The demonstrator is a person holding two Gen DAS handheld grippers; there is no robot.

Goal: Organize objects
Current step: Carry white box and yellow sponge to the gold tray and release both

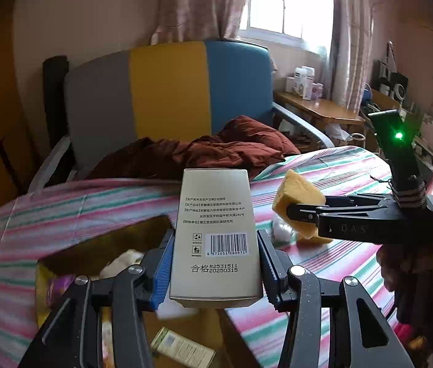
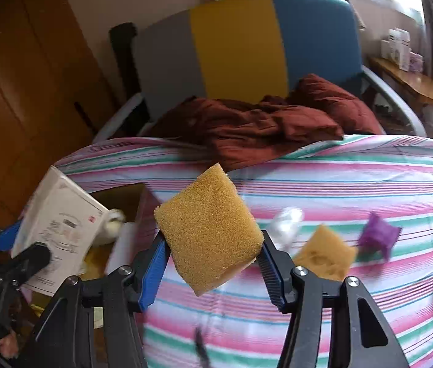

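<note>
My left gripper (image 1: 214, 263) is filled by a tall carton (image 1: 216, 233), my right gripper (image 2: 213, 260) by a yellow sponge (image 2: 208, 230). Open striped bedsheet (image 2: 339, 184) lies ahead, dotted with a second sponge (image 2: 323, 254), a purple wrapper (image 2: 379, 234) and white wads (image 2: 287, 222). A rumpled maroon garment (image 2: 262, 128) blocks the far edge. Left, the open cardboard box (image 1: 109, 239) leaves room inside.

Beige carton (image 1: 216, 239): barcode 6 972051 380971, under it "合格 R2531511 20250315". Small Chinese lines above, unclear. Black gripper body (image 1: 382, 224): faint "DAS".
</note>
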